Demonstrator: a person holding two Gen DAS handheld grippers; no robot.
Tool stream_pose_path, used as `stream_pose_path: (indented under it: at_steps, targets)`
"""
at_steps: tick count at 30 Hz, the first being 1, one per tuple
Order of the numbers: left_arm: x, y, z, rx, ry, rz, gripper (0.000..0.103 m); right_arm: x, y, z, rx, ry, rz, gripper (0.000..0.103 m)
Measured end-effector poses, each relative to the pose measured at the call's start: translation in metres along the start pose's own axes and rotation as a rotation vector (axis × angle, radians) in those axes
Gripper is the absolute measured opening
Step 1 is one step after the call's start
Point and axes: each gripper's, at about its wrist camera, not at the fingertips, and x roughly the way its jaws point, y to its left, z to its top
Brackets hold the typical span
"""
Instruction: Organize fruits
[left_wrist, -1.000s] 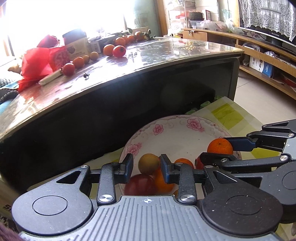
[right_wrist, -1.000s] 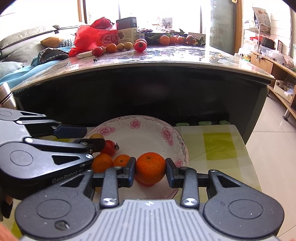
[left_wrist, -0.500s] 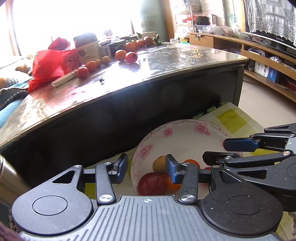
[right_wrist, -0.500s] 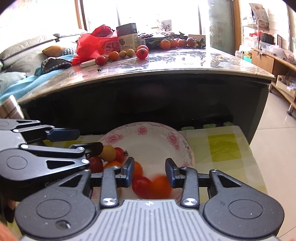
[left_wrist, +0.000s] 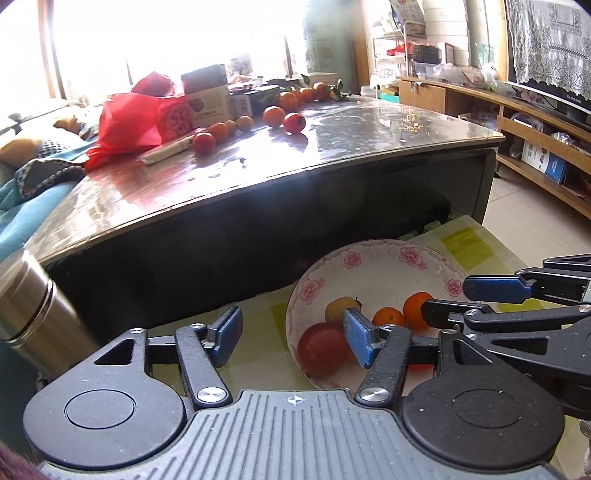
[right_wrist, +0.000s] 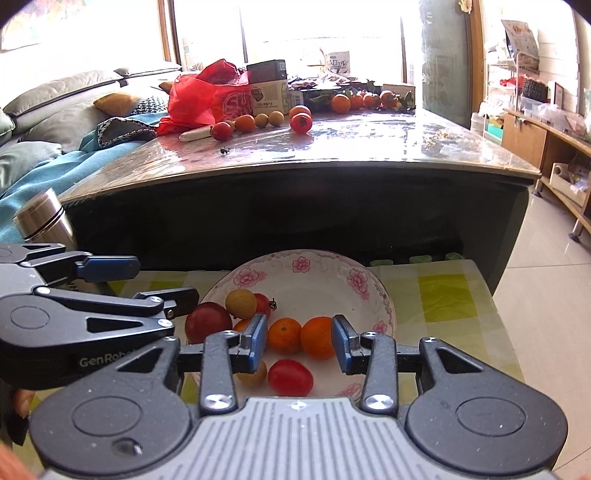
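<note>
Both grippers, left (left_wrist: 291, 338) and right (right_wrist: 299, 341), now gape empty.
Your orange tangerine (right_wrist: 318, 336) has dropped into the floral-rimmed white bowl (right_wrist: 354, 278), lower centre; fetch more.

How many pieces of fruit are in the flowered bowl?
7 show: dark red one left, yellow one, small red, two oranges, front red, front yellow. More may hide.

Bowl (right_wrist: 373, 291): white with pink flower print around the rim. Contents: two orange mandarins (right_wrist: 317, 338), a dark red plum (right_wrist: 207, 322), a red tomato (right_wrist: 290, 376), and a tan-yellow longan (right_wrist: 241, 303). Cloth (right_wrist: 443, 299) under the bowl: pale with yellow-green squares. Claw pads (right_wrist: 255, 343): blue on black frames. Bag (right_wrist: 201, 98) on the glossy brown bench (right_wrist: 351, 144): red.
</note>
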Motion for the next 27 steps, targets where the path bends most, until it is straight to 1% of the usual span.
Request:
stream_pose_path:
  at_steps: [3,7,11,15,17,19,21,27]
  targets:
    - [-0.005,0.001,-0.002,-0.017,-0.003,0.009,0.074,-0.006,0.002,-0.001,-0.005,-0.003,-0.016,0.045]
    - [-0.016,-0.001,-0.01,-0.017,-0.005,0.027,0.086,-0.02,0.002,-0.001,0.018,-0.014,-0.034,0.046]
    - [-0.03,-0.004,-0.022,-0.019,-0.01,0.027,0.09,-0.038,0.001,-0.005,0.014,-0.02,-0.055,0.049]
    - [-0.04,-0.004,-0.033,-0.048,-0.003,0.025,0.091,-0.054,0.001,-0.015,-0.006,-0.017,-0.088,0.05]
    - [-0.042,-0.003,-0.039,-0.073,0.008,0.026,0.099,-0.06,0.0,-0.021,0.005,-0.005,-0.092,0.05]
    - [-0.046,-0.002,-0.043,-0.086,0.003,0.036,0.1,-0.065,0.0,-0.027,0.007,0.005,-0.094,0.05]
    - [-0.05,-0.003,-0.047,-0.091,-0.002,0.051,0.103,-0.069,0.003,-0.033,-0.003,0.015,-0.096,0.05]
    - [-0.057,-0.007,-0.059,-0.09,-0.003,0.08,0.103,-0.077,0.009,-0.046,-0.013,0.047,-0.102,0.05]
